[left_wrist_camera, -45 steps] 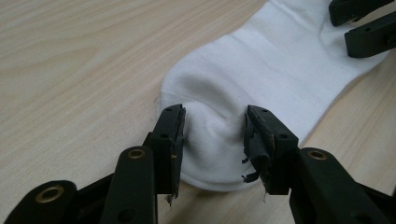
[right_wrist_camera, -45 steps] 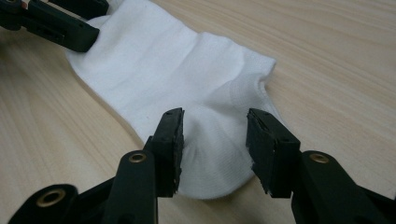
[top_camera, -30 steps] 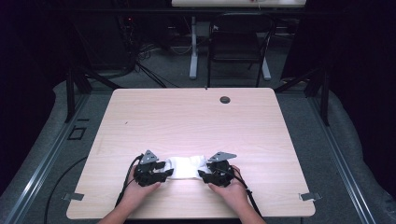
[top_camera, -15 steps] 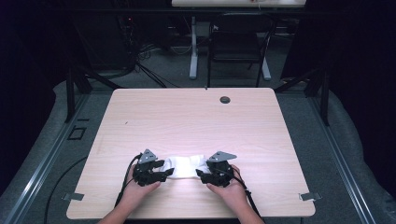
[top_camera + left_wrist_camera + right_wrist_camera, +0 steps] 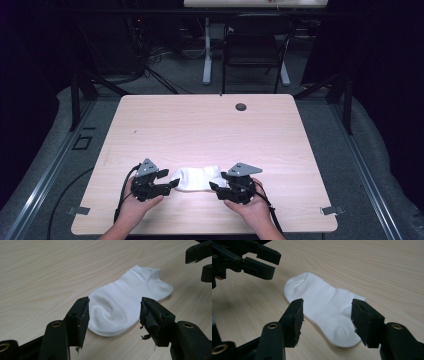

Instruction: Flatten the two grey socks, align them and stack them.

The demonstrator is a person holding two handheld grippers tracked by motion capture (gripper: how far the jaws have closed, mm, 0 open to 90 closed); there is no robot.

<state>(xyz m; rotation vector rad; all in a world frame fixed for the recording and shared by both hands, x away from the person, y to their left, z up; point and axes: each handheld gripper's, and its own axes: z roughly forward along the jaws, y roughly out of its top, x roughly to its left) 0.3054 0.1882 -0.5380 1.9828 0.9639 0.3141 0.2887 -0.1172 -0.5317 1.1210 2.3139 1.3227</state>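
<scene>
Near the front edge of the table (image 5: 210,125), a white sock (image 5: 196,178) is laid flat between the two grippers. The left gripper (image 5: 165,184) is held at one end with its jaws wide open, and the right gripper (image 5: 216,187) at the other end, open too. Nothing is gripped yet, so any picking up or folding is probably still to be done. No words or labels can be read.

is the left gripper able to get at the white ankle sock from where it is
Probably yes: the left gripper has its jaws open on either side of the white ankle sock's near end, with nothing between them on the light wooden table.
</scene>
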